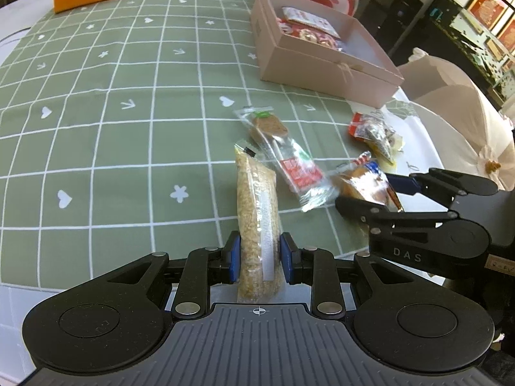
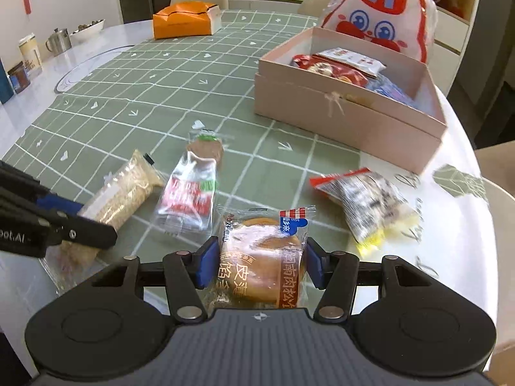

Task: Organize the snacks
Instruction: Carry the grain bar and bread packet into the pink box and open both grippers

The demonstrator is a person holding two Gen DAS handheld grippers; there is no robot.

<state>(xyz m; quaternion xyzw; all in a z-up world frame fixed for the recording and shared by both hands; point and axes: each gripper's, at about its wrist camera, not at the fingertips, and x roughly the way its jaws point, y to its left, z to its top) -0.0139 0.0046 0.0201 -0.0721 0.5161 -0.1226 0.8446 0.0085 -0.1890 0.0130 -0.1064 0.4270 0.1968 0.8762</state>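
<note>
**Two claws, one snack packet in each**

Two packets are in my grip. My left gripper (image 1: 259, 259) has its blue pads (image 1: 234, 259) pressed on both sides of the grain bar (image 1: 257, 225), a long clear packet of pale crumbly stuff that runs straight out ahead along the fingers, its far end over the green checked tablecloth (image 1: 112, 128). The jaws stand narrow, clamped on the bar's near end.

My right gripper (image 2: 259, 265) has the bun (image 2: 262, 260), a round golden pastry in a clear printed wrapper, sitting square between its pads (image 2: 206, 265). Both pads touch the wrapper's sides, so I read the jaws as closed on it, at a middling width. From the left camera I see that bun sticking up between the right gripper's fingers, close to my left one.

Loose on the cloth between and beyond the two grippers lies the brown biscuit packet (image 2: 190, 189) with a red label, just beside the grain bar. To the right, at the edge of the cloth, is a speckled packet (image 2: 370, 206) with a red end. Farther off stands the open pink box (image 2: 347, 122), already holding several red and blue packets, with the rabbit-face bag (image 2: 379, 16) behind it. An orange box (image 2: 183, 21) sits at the far side of the table.
</note>
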